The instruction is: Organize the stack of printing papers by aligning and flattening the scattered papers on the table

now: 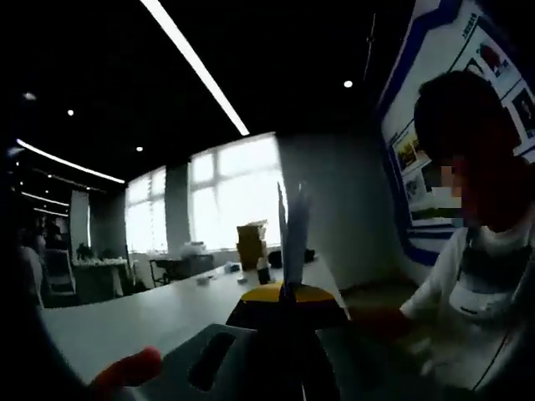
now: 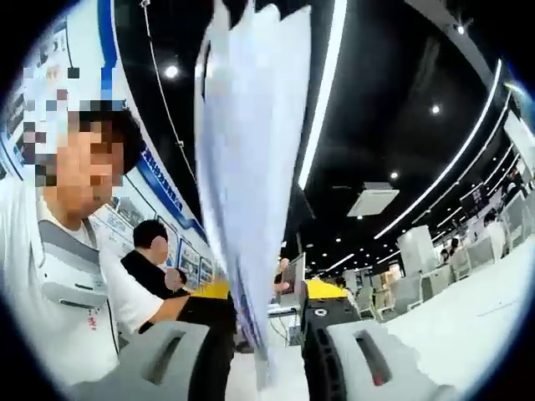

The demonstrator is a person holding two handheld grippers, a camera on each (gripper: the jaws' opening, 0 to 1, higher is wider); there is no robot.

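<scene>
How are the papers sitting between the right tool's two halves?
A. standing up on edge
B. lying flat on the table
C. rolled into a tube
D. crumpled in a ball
A: in the right gripper view the papers rise edge-on as a tall thin sheaf between the two sides of the right tool, up off the white table.

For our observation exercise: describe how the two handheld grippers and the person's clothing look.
The right gripper has grey jaw housings with dark slots, black inner faces and yellow trim. The left gripper looks grey with a yellow-and-black tip. The person wears a white short-sleeved shirt with a grey panel.
</scene>
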